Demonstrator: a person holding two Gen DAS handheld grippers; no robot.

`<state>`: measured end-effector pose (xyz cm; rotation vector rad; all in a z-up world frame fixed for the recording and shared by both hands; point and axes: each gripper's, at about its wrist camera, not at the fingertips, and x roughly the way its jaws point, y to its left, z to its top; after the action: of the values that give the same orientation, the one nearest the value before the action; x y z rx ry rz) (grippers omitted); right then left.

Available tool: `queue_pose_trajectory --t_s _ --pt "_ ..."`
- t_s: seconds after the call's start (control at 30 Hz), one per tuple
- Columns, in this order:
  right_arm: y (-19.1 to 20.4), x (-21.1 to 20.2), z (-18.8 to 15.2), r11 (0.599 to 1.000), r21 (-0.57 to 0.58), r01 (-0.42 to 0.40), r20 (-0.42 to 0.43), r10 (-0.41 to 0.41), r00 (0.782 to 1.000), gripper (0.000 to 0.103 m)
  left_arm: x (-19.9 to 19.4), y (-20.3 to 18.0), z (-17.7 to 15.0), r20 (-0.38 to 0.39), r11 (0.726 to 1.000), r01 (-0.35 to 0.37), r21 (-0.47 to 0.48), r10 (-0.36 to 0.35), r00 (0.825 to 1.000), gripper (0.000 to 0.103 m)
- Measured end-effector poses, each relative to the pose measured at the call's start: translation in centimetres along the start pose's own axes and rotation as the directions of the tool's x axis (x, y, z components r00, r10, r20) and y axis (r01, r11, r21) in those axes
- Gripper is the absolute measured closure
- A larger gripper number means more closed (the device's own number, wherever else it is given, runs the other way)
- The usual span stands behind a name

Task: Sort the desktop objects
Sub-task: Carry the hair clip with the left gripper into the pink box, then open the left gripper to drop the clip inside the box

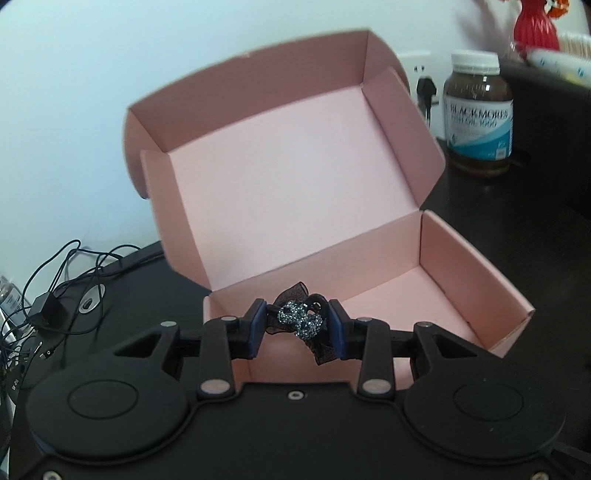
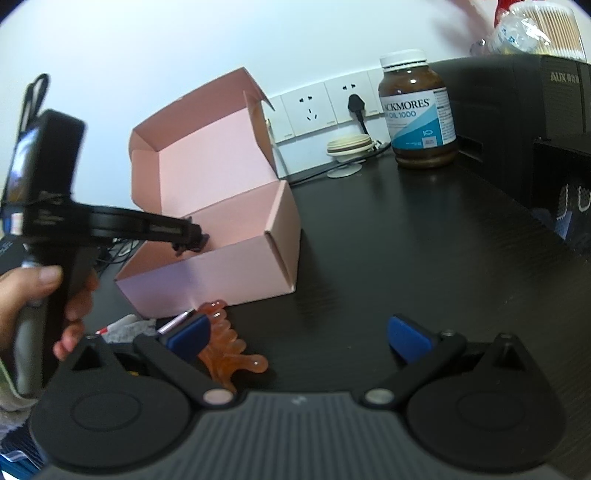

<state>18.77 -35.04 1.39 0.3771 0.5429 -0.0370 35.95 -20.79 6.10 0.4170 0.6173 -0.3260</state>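
Note:
A pink cardboard box (image 1: 465, 258) stands open on the dark desk, lid raised, nothing on its floor. My left gripper (image 1: 298, 325) is shut on a black bow hair tie with glittery beads (image 1: 301, 319), held over the box's near wall. In the right wrist view the same box (image 2: 221, 269) sits left of centre, and the left gripper (image 2: 190, 242), held by a hand (image 2: 33, 291), reaches over its rim. My right gripper (image 2: 299, 338) hangs open above the desk. An orange hair claw (image 2: 229, 347) lies beside its left finger (image 2: 186, 336).
A brown supplement bottle (image 2: 419, 110) stands at the back by wall sockets (image 2: 332, 103) and a black appliance (image 2: 517, 122). A small round holder (image 2: 347, 147) sits near the plug. Tangled cables and an adapter (image 1: 48, 310) lie left of the box. A red vase (image 1: 535, 26) stands far back.

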Motion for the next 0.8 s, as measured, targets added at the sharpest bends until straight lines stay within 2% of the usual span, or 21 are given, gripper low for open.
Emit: queue_pose_trajectory --t_s 0.2,0.37,0.53,0.73,0.8 --pt "-0.1 0.0 0.0 1.000 0.000 -0.002 -0.001 0.002 1.000 0.001 1.9 -0.4 -0.4 -0.057 0.999 -0.045 0.027 0.047 0.997 0.067" --pt "0.2 0.0 -0.1 1.000 0.000 0.002 0.000 -0.002 1.000 0.001 2.7 0.1 -0.4 -0.079 0.998 -0.065 -0.003 0.065 0.995 0.067" --pt "0.3 0.1 -0.1 1.000 -0.002 0.000 -0.001 0.000 1.000 0.001 3.0 -0.3 -0.5 -0.066 0.996 -0.090 0.008 0.091 0.994 0.066" --pt "0.1 0.0 -0.1 1.000 0.001 -0.003 0.000 0.003 1.000 0.001 2.5 -0.4 -0.4 -0.040 0.997 -0.076 0.009 0.076 0.996 0.063" --pt "0.0 0.0 0.0 1.000 0.002 -0.005 0.000 0.005 1.000 0.001 2.4 -0.5 -0.4 -0.031 0.997 -0.071 0.010 0.071 0.997 0.058"
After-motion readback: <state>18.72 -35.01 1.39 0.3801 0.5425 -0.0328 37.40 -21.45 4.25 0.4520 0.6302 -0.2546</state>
